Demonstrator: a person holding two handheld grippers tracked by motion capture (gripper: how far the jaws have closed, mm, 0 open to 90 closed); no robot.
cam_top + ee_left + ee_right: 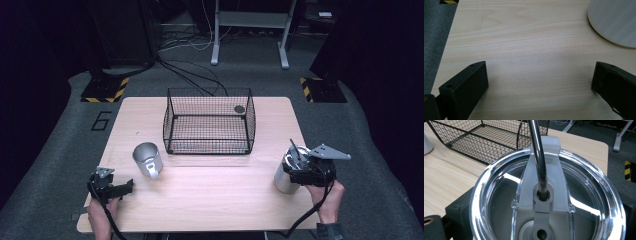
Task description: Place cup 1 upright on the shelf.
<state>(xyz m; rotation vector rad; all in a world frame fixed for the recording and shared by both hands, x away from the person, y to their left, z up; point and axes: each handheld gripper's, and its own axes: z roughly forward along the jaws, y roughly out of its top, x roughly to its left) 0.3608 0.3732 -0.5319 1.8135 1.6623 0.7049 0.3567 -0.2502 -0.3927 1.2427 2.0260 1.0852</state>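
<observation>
1. At left edge of bench point(210, 185): left tool point(114, 190), jaws spread wide over bare wood, gripping nothing.
2. Just beyond: metal mug point(147, 159), standing free.
3. At middle: wire basket point(208, 121).
4. At right: right tool point(309, 172) closed around lidded tumbler point(286, 175), straw point(537, 152) poking up.
</observation>
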